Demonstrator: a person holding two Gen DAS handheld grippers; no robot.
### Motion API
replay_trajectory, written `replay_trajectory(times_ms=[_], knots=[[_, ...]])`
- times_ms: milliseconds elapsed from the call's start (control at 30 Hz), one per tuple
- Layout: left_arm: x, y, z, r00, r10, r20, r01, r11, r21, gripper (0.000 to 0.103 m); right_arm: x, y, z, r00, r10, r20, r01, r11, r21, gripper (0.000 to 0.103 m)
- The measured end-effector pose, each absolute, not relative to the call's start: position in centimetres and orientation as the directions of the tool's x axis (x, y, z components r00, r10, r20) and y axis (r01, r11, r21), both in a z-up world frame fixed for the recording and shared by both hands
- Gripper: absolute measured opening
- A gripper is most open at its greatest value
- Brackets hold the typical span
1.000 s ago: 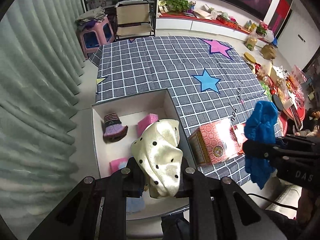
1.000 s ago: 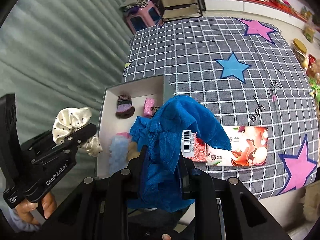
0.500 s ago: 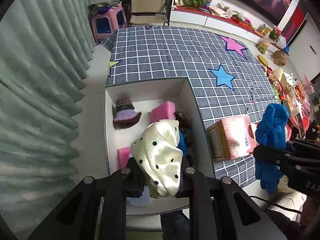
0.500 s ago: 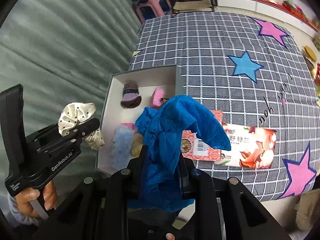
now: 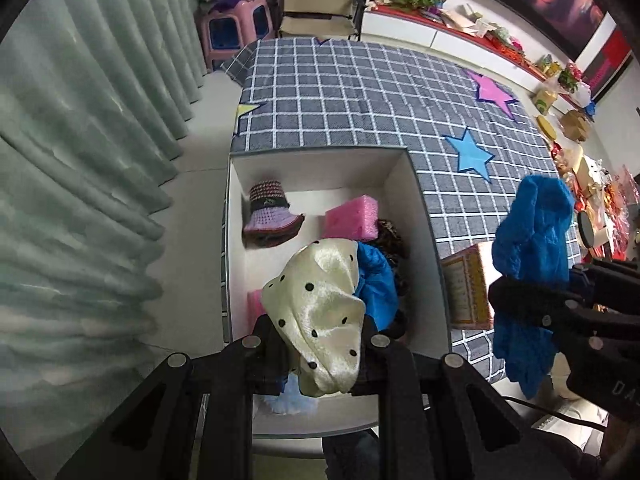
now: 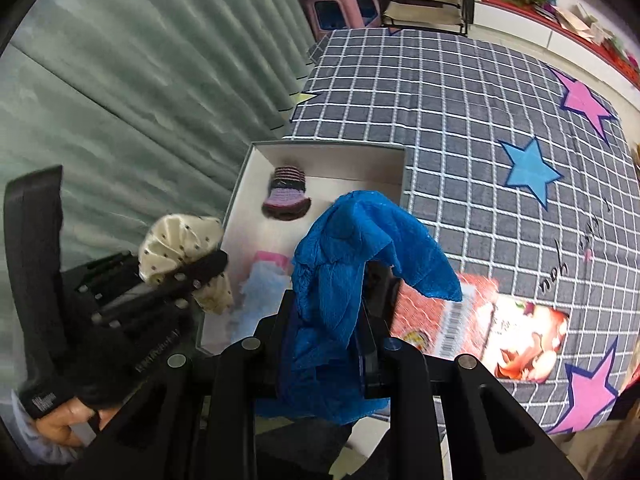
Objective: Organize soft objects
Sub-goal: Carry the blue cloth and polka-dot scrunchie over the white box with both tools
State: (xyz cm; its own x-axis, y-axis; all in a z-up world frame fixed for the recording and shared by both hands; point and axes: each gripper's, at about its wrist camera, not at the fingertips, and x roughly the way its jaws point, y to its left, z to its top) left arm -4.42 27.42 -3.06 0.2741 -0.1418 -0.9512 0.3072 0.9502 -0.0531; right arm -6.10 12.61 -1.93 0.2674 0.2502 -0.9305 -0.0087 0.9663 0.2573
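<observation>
A low surface (image 5: 360, 92) covered in a grey checked cloth with blue and pink stars fills the middle of the room. Pale green curtains (image 5: 80, 140) hang along one side. At the far end stand a pink plastic stool (image 5: 234, 26) piled with folded cloth and a folding chair (image 5: 320, 4); a long shelf with a red top (image 5: 460, 26), crowded with plants and papers, runs along the wall.

An open white box (image 5: 236, 280) sits at the near corner of the surface. Inside it lie a small knitted purple hat (image 5: 270, 216), a pink sponge (image 5: 352, 216), some blue fabric (image 5: 378, 280) and a dark patterned item against the right wall. Just beside the box, on the cloth, lies a flat red printed carton (image 6: 480, 320).

The left tool (image 5: 320, 344) is clamped tight on a cream polka-dot scrunchie (image 5: 320, 304), which hangs directly above the box interior. The right tool (image 6: 328, 328) is also closed, gripping a bunched blue cloth (image 6: 348, 272) held in the air over the box's near right edge and the carton. A hand (image 6: 60, 424) grips the left tool's handle at the lower left of the right wrist view.
</observation>
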Motion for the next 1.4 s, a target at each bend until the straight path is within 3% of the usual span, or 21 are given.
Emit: replay_trajectory(times_ms=[1400], knots=[[-2.3,27.8,-6.2,0.226,-0.04,-0.973,0.25,0.968,0.018,0.022,-1.5,15.5,-4.6,0.18,0.173,-0.968,-0.08,0.984,0.16,0.025]])
